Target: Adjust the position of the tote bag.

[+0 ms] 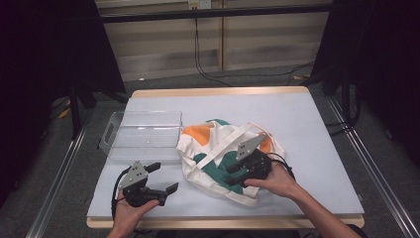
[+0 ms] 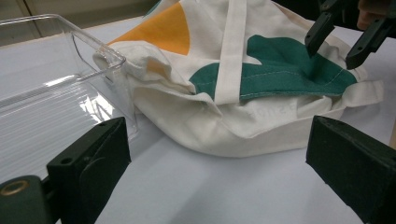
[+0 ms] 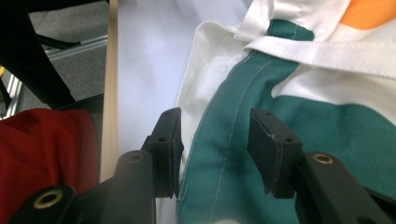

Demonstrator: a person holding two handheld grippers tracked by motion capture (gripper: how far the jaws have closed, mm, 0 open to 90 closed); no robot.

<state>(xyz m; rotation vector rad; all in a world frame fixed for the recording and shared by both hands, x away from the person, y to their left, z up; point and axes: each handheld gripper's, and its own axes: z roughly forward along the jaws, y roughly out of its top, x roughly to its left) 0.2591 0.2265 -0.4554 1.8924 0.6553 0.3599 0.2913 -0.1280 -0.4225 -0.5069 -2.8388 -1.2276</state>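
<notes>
- The tote bag (image 1: 218,148) is crumpled white cloth with orange and green patches, near the table's (image 1: 307,129) middle.
- The left gripper (image 1: 166,179), near the front edge, has jaws wide apart.
- The right gripper (image 1: 232,174) has jaws apart over the green patch.

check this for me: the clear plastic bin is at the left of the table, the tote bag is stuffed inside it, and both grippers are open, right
Not quite. The tote bag is not inside the clear plastic bin; it lies on the table beside the bin, its edge against the bin's corner, as the high view shows. The bin is at the left, and the left gripper and right gripper are open.
</notes>
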